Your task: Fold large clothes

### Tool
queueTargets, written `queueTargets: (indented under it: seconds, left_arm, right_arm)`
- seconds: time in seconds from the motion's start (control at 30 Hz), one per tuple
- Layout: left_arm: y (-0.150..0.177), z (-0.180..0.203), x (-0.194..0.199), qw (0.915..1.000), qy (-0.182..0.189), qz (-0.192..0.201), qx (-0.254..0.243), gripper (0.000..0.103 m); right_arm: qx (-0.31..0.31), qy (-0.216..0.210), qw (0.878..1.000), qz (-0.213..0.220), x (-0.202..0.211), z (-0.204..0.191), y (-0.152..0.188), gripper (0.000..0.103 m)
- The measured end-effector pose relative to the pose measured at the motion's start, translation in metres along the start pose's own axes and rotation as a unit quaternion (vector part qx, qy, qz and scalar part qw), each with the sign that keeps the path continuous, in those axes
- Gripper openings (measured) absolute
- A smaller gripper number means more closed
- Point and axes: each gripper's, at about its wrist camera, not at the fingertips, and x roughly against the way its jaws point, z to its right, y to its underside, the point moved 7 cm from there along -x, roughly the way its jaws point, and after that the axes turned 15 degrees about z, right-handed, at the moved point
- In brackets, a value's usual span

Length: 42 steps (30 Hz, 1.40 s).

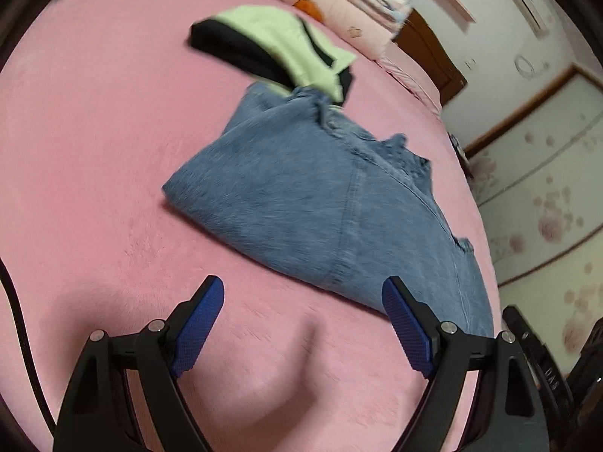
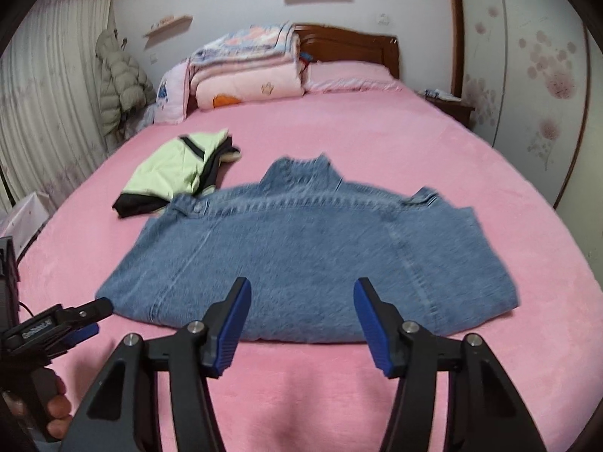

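A folded blue denim jacket (image 1: 301, 196) (image 2: 301, 241) lies flat on the pink bed (image 2: 414, 143), collar toward the headboard. In the right wrist view my right gripper (image 2: 301, 284) stands open over the jacket's near folded edge, and its blue pads do not press the cloth. My left gripper (image 1: 301, 286) is open above bare pink sheet, just short of the jacket's left edge. It also shows low on the left in the right wrist view as the left gripper (image 2: 100, 316), held by a hand (image 2: 56, 410).
A folded green and black garment (image 1: 271, 41) (image 2: 173, 173) lies behind the jacket's left corner, touching it. Stacked quilts (image 2: 245, 71) and a pillow sit by the wooden headboard (image 2: 350, 49). A puffer coat (image 2: 120, 83) hangs at left; a wardrobe (image 2: 527, 75) stands at right.
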Motion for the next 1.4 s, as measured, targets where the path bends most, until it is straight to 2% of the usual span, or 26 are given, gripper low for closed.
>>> queueTargets:
  seconds: [0.13,0.27,0.37,0.43,0.5,0.53,0.57,0.6,0.67,0.83,1.03,1.17,1.27,1.4]
  left_arm:
    - [0.001,-0.025,-0.032,0.9984,0.014,0.001,0.055,0.084]
    - [-0.016,-0.022,-0.051,0.9985,0.025,0.028,0.04,0.084]
    - [-0.029,-0.018,-0.067,0.9984,0.019,0.037,0.039,0.084]
    - [-0.039,-0.018,-0.073,0.9974,0.016,0.05,0.05,0.075]
    - [-0.048,-0.021,-0.077,0.9964,0.002,0.059,0.061,0.044]
    - [-0.051,-0.024,-0.079,0.9961,-0.007,0.06,0.065,0.035]
    - [-0.054,-0.028,-0.08,0.9959,-0.022,0.06,0.064,0.019]
    - [-0.056,-0.027,-0.081,0.9962,-0.02,0.057,0.062,0.017]
    - [-0.059,-0.022,-0.076,0.9966,-0.014,0.061,0.053,0.014]
    - [-0.073,0.013,-0.056,0.9955,-0.004,0.095,-0.008,0.012]
    - [-0.09,0.055,-0.04,0.9918,0.021,0.122,-0.031,0.012]
    - [-0.098,0.081,-0.039,0.9899,0.04,0.129,-0.044,0.012]
    - [-0.098,0.11,-0.037,0.9866,0.052,0.137,-0.07,0.012]
    - [-0.096,0.159,-0.032,0.9806,0.082,0.146,-0.102,0.012]
  right_arm:
    - [0.006,-0.003,1.0,-0.02,-0.027,-0.007,0.012,0.048]
    - [0.003,-0.001,1.0,-0.028,-0.049,-0.007,0.015,0.045]
    - [-0.002,0.003,0.999,-0.032,-0.063,-0.003,0.017,0.044]
    - [-0.002,0.005,0.999,-0.036,-0.07,0.001,0.018,0.043]
    - [-0.004,0.005,0.999,-0.041,-0.079,0.004,0.019,0.041]
    - [-0.005,0.005,0.999,-0.043,-0.082,0.005,0.019,0.04]
    - [-0.007,0.005,0.999,-0.046,-0.086,0.007,0.019,0.039]
    - [-0.008,0.005,0.999,-0.048,-0.089,0.007,0.02,0.038]
    - [-0.012,0.0,0.999,-0.051,-0.096,0.008,0.02,0.031]
    - [-0.008,-0.009,0.999,-0.053,-0.11,0.002,0.016,0.023]
    - [0.015,-0.016,0.998,-0.059,-0.131,-0.011,0.011,0.018]
    - [0.014,-0.022,0.994,-0.107,-0.154,-0.01,0.035,0.017]
    - [0.005,-0.027,0.994,-0.103,-0.157,-0.008,0.04,0.018]
    - [-0.039,-0.05,0.992,-0.106,-0.158,0.001,0.041,0.018]
